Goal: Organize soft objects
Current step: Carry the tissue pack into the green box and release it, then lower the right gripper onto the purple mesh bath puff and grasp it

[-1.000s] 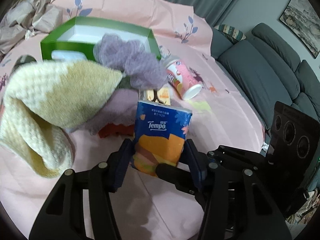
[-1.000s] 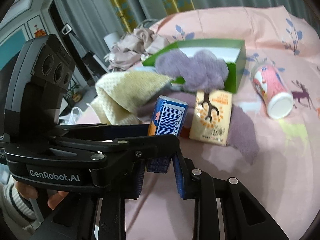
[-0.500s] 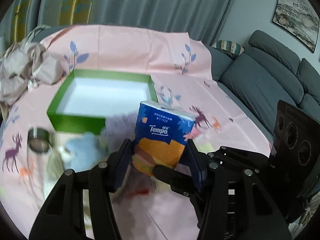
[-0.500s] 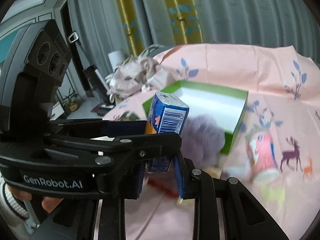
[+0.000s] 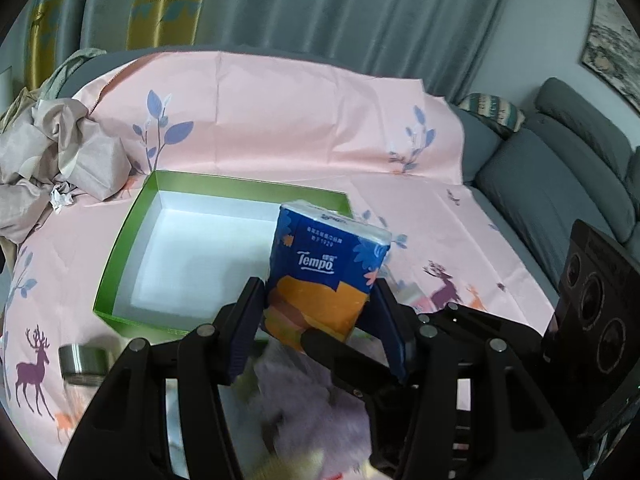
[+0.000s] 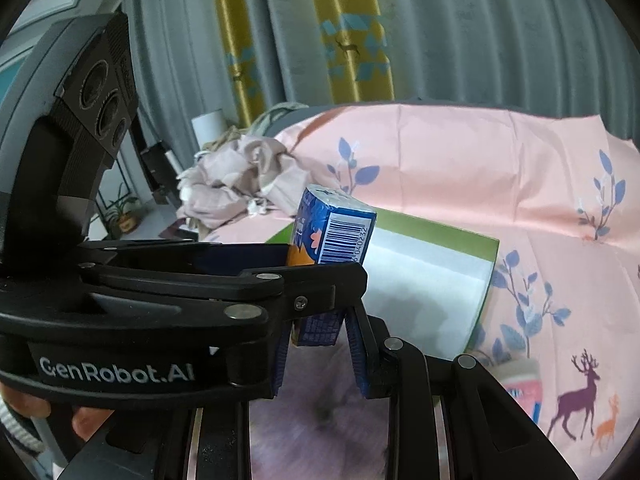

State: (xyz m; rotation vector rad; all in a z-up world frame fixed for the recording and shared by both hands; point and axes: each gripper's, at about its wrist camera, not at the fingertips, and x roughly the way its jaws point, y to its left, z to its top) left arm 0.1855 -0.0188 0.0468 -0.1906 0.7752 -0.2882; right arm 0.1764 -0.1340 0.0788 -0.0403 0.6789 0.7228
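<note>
Blue tissue pack (image 5: 324, 276), clamped by both tools, now hangs seemingly over green box (image 5: 120, 276).

the lower end of the tissue pack (image 5: 326, 276) is hidden behind a gripper finger (image 5: 348, 364). a purple fuzzy thing (image 5: 316, 412) beneath is blurred, its form not told. a metal-lidded jar (image 5: 82, 364) is blurred and partly covered. in the right wrist view, a pink container (image 6: 520, 384) is blurred and half hidden.
</note>
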